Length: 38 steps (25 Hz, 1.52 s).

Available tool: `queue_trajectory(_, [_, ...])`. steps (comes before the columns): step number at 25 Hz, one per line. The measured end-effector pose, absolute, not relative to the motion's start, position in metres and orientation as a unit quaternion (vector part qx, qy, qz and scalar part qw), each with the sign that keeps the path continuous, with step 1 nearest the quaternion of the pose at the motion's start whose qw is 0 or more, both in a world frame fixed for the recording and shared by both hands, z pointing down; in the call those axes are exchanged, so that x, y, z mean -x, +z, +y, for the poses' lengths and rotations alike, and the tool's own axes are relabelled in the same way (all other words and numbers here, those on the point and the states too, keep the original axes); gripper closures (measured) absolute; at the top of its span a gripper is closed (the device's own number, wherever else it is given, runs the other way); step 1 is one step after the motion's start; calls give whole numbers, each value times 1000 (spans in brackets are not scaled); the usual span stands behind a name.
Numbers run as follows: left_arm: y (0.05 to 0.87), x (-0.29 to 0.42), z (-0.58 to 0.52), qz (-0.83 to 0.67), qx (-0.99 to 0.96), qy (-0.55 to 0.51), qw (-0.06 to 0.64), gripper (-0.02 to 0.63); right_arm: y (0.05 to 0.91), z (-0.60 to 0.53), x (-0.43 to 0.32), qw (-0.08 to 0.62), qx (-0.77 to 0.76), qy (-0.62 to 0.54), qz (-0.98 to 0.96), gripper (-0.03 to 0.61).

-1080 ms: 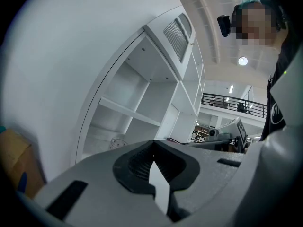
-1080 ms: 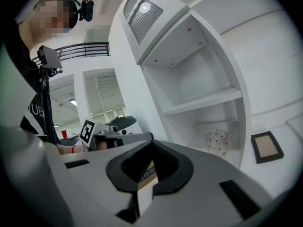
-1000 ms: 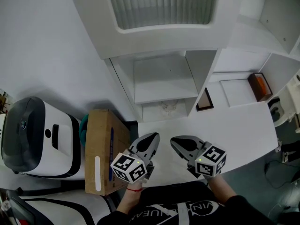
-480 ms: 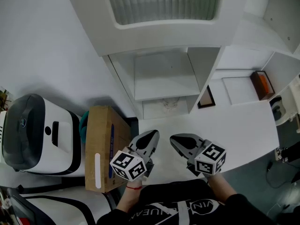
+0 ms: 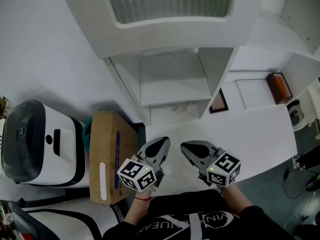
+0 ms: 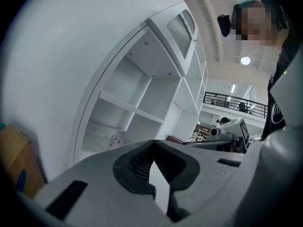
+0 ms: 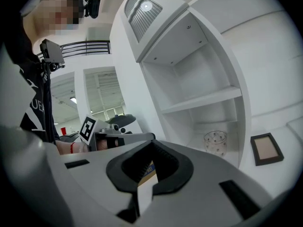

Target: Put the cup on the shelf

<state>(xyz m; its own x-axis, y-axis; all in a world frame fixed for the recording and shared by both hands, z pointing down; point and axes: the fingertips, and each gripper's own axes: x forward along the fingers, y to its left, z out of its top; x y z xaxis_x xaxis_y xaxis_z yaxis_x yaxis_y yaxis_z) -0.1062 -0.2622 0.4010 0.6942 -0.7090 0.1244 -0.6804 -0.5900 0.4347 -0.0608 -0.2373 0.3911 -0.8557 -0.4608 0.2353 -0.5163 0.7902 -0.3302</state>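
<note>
Cup (image 7: 215,142), ahead of right jaws: clear glass, small dark dots.
Shelf (image 5: 175,79), ahead of both jaw pairs: plain white.
Left gripper (image 5: 161,146), right gripper (image 5: 187,149): grey shells, black ribbed lining at jaws.
Marker cube (image 5: 136,176) behind jaws: white, black square patterns.
Box (image 5: 107,159), left of left jaws: brown cardboard, blue stripe, white label.
Frame (image 7: 266,148), right of cup: dark brown border, pale beige centre.
Machine (image 5: 35,144), far left of left jaws: white body, dark grey top.

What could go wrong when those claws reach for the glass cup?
The cup is clear glass, set back in the shelf, in its low bottom bay: easy to misjudge and tip. That bay looks tight, so a gripper might bump the board above. Both the left gripper and right gripper are shut; reaching in like that would likely shove the cup.
</note>
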Motion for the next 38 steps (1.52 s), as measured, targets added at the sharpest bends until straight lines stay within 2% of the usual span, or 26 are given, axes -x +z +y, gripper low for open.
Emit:
queue_trajectory(6, [401, 96, -264, -384, -894, -28, 230, 607, 393, -237, 56, 71, -259, 194, -944, 575])
queue_trajectory(12, [402, 97, -261, -383, -894, -29, 230, 607, 388, -234, 56, 42, -256, 214, -942, 575])
queue_trajectory(38, [402, 94, -250, -383, -894, -29, 230, 607, 392, -220, 59, 56, -245, 208, -945, 577])
